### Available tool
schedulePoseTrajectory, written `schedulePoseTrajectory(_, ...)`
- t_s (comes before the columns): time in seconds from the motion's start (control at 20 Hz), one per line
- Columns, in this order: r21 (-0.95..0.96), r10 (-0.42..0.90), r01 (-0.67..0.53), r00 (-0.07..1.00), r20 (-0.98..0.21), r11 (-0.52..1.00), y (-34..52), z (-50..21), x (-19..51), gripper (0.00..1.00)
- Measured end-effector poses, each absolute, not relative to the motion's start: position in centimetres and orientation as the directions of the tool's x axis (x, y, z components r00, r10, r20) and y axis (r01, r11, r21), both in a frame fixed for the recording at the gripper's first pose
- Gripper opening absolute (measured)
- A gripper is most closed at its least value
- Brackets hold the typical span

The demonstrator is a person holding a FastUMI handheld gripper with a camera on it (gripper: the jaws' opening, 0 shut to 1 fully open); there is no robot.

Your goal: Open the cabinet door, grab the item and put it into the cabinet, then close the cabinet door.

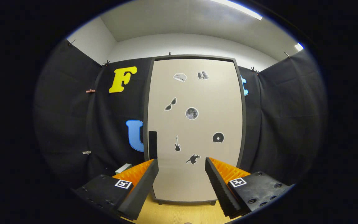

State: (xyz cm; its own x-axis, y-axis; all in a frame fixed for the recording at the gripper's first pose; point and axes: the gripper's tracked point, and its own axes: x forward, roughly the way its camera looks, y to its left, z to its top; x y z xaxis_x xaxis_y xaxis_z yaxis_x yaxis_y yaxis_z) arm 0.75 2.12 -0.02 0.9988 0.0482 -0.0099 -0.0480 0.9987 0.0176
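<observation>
1. Tall beige cabinet with a dark grey frame point(194, 130) stands upright on the light wooden table point(179, 213), straight ahead of the gripper point(181, 165). Short dark feet show under its bottom edge.
2. Flat beige cabinet door point(197, 177) closed, flush in the frame. Small stickers dotted over its face.
3. Black vertical bar handle point(152, 144) on the door's left edge, low down, just above the left fingertip.
4. Gripper fingers spread wide apart, nothing between them; lower door panel shows through the gap. Tips look short of the door; contact cannot be told.
5. Small white-and-green box point(123, 168) on the table left of the cabinet, partly hidden behind the left finger.
</observation>
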Motion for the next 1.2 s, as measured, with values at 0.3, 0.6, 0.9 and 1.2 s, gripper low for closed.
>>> schedulePoseTrajectory(0.3,0.024,0.080,-0.080,0.997,-0.013,0.997,4.2,-0.3,1.5,0.97)
schedulePoseTrajectory(0.6,-0.004,0.128,-0.128,0.992,-0.007,0.992,8.0,-0.8,3.6,0.97)
schedulePoseTrajectory(0.9,-0.020,0.176,-0.176,0.984,-0.005,0.984,11.8,-1.7,7.1,0.97)
schedulePoseTrajectory(1.2,-0.035,0.113,-0.113,0.994,-0.007,0.993,12.7,-3.2,11.5,0.97)
